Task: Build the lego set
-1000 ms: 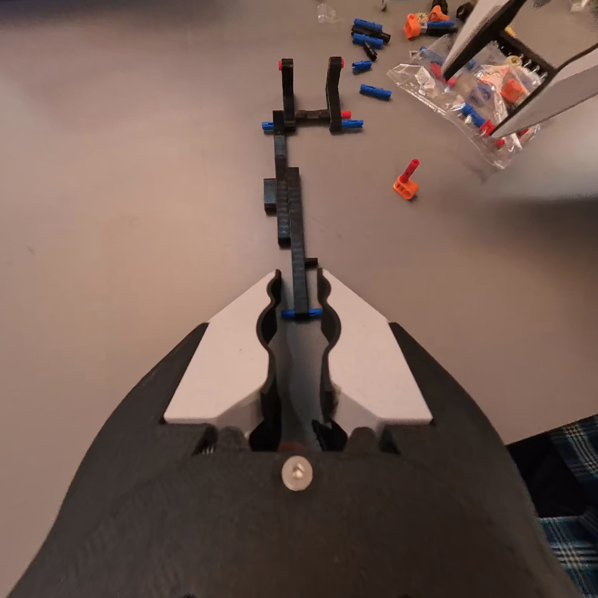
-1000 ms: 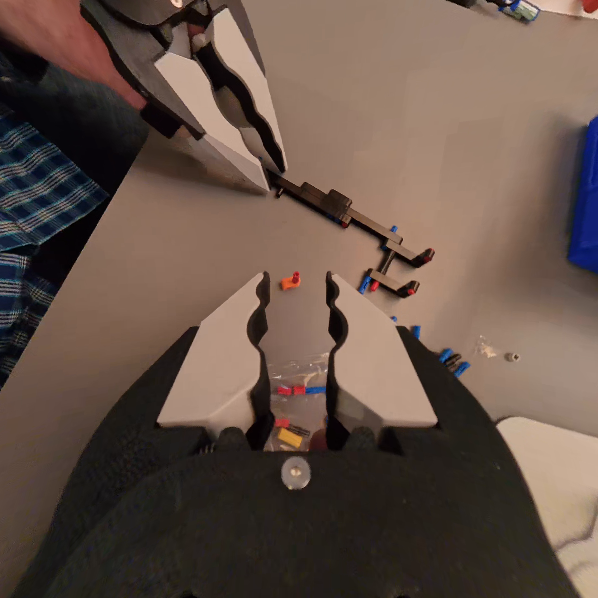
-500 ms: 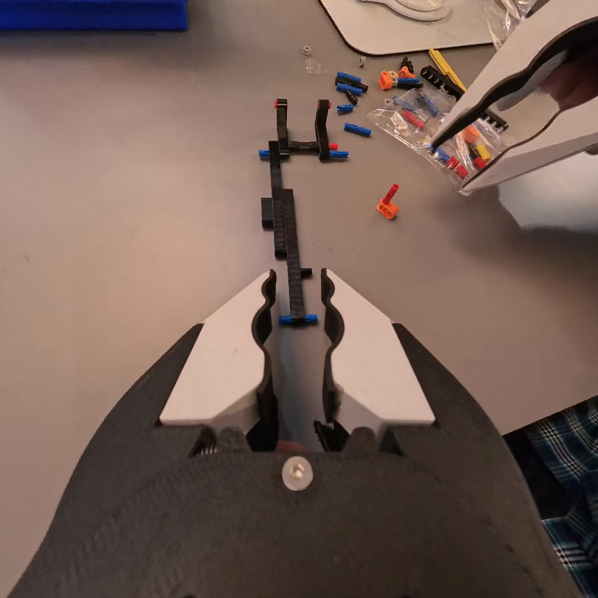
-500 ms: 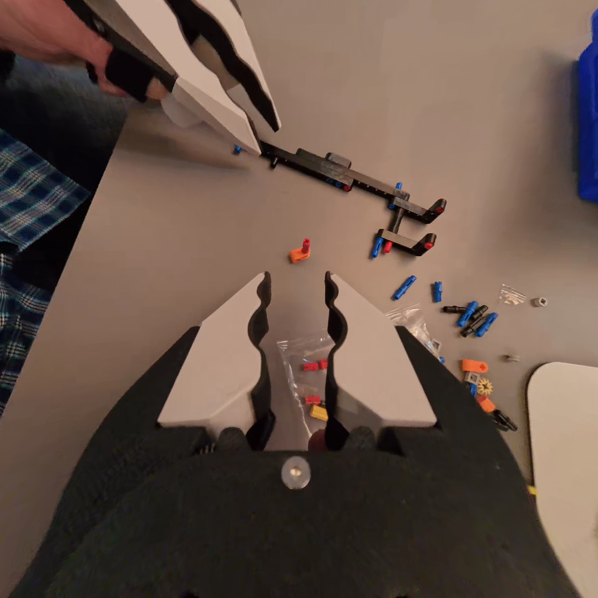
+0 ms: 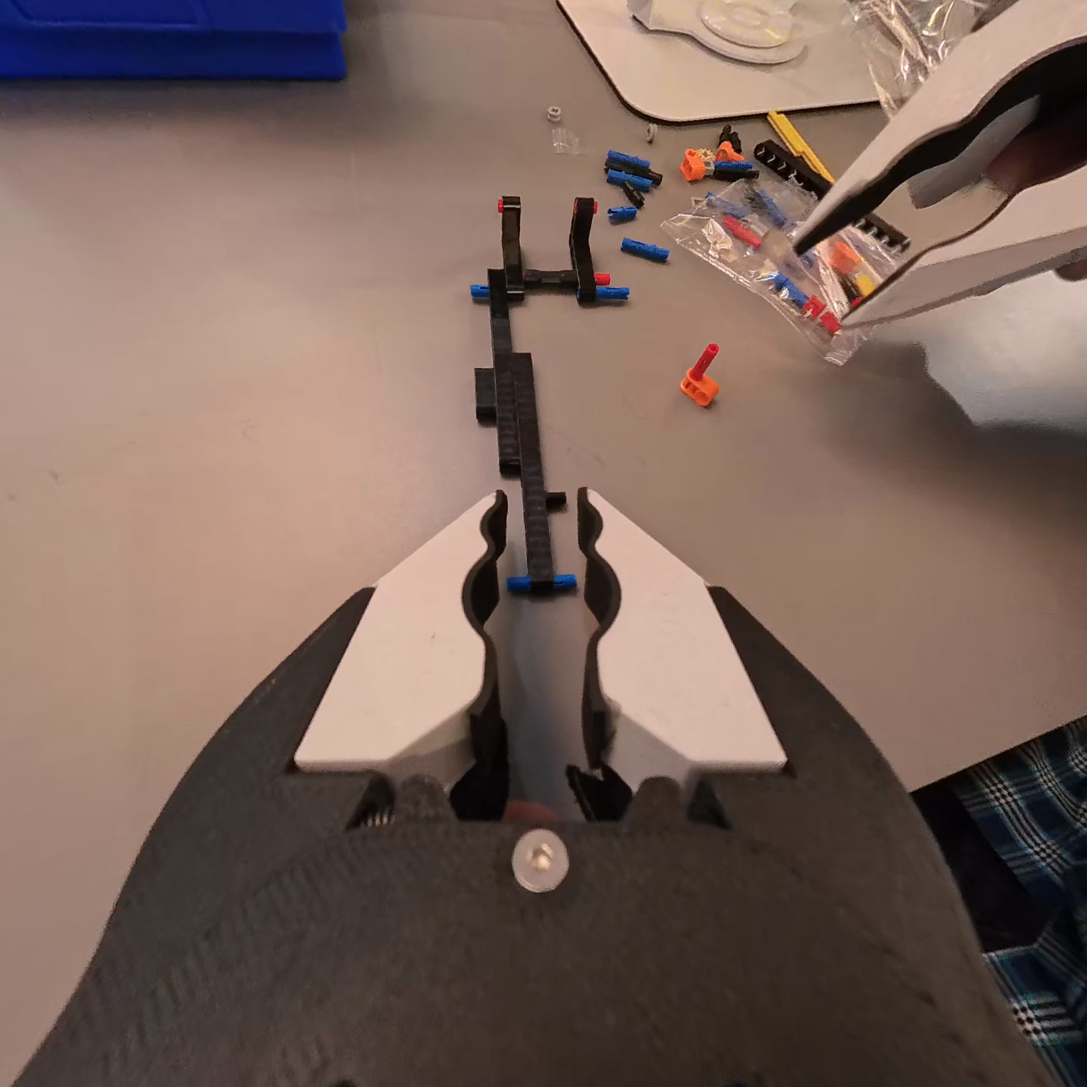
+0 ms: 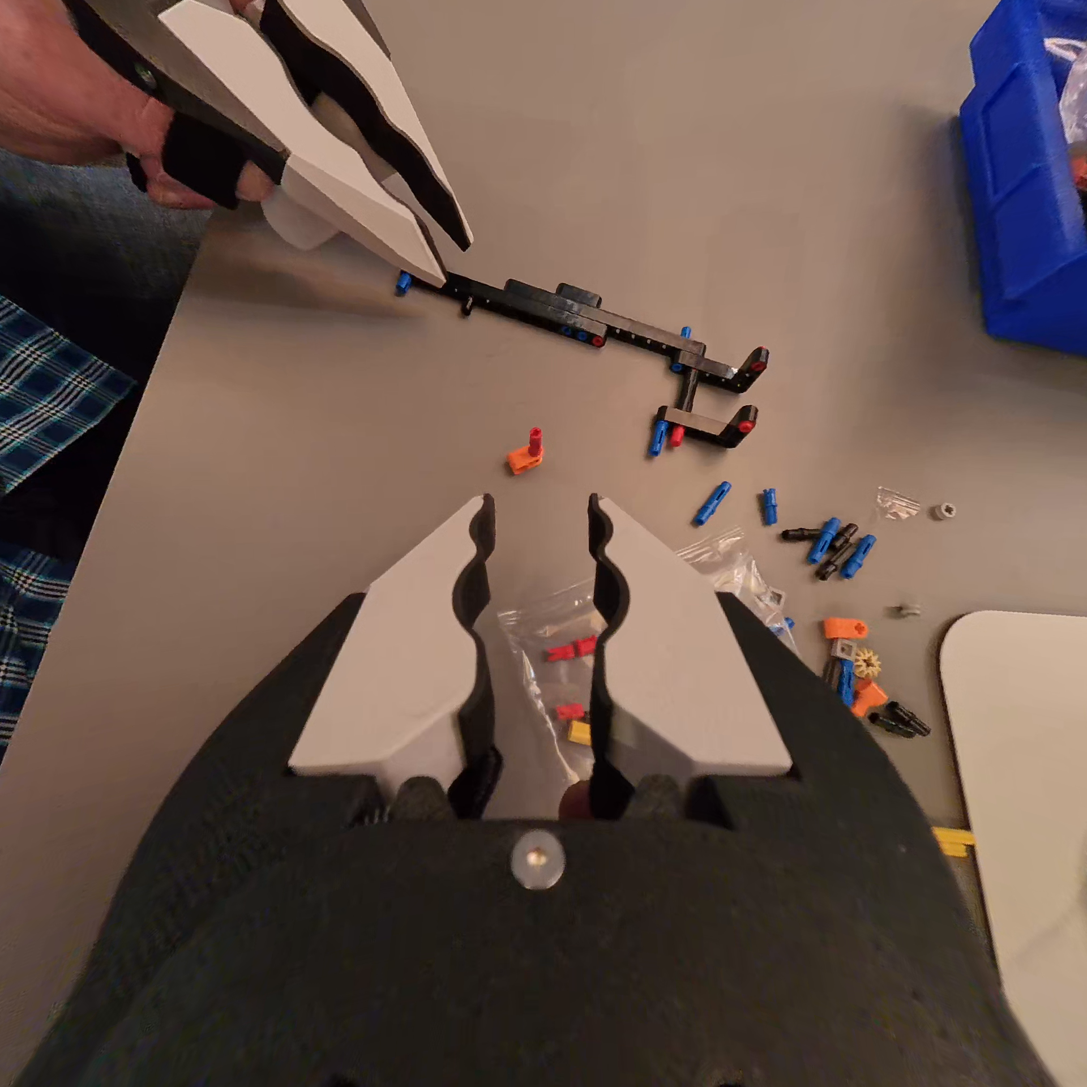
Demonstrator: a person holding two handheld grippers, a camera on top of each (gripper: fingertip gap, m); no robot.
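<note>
A long black lego assembly (image 5: 517, 400) with blue and red pins lies flat on the grey table (image 5: 235, 412). Its forked end points away from me. My left gripper (image 5: 541, 494) is open, with its fingers on either side of the assembly's near end and its blue pin (image 5: 541, 582), not gripping it. My right gripper (image 6: 539, 500) is open and empty above a clear bag of small parts (image 6: 553, 647). A small orange piece with a red pin (image 6: 525, 453) stands just ahead of it. The left gripper (image 6: 452, 262) and the assembly (image 6: 588, 317) show farther off in the right wrist view.
Loose blue and black pins (image 6: 835, 541) and orange pieces (image 6: 847, 629) lie right of the bag. A blue bin (image 6: 1023, 176) stands at the far right, and a white board (image 6: 1017, 764) at the near right. The table edge and a plaid sleeve (image 6: 41, 412) are on the left. There is about 12 cm between the tips of the two grippers.
Both grippers have drawn back and up, so more of the table shows. The right gripper's tips have moved away from the orange piece. The assembly has not moved.
</note>
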